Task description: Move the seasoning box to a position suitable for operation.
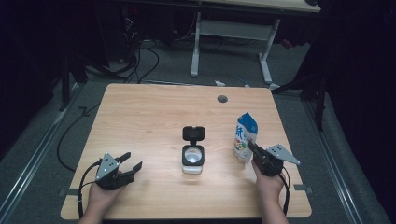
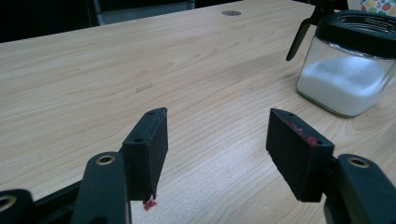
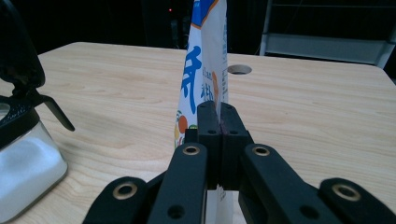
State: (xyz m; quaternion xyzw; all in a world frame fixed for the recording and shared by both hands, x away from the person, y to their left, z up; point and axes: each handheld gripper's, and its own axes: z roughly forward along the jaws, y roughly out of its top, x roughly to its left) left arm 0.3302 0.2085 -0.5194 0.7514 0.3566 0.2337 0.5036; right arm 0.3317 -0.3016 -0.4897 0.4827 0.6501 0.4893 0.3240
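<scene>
**Bag's pinched, jar's open: take the pour slow**

Your right gripper [image 1: 256,152] has its jaws clamped tight on the side edge of the white-and-blue bag [image 1: 244,136], which stands upright right of the glass jar [image 1: 193,158]. The jar sits mid-table with its black lid [image 1: 194,133] flipped back and white powder inside. Your left gripper [image 1: 131,164] is open and holds nothing, resting well left of the jar.

I'd steady the jar with that free gripper before tilting, since a thin edge pinch may let the bag swing. Plenty of bare table [image 1: 140,116] around; just keep clear of the raised lid and the right edge.
</scene>
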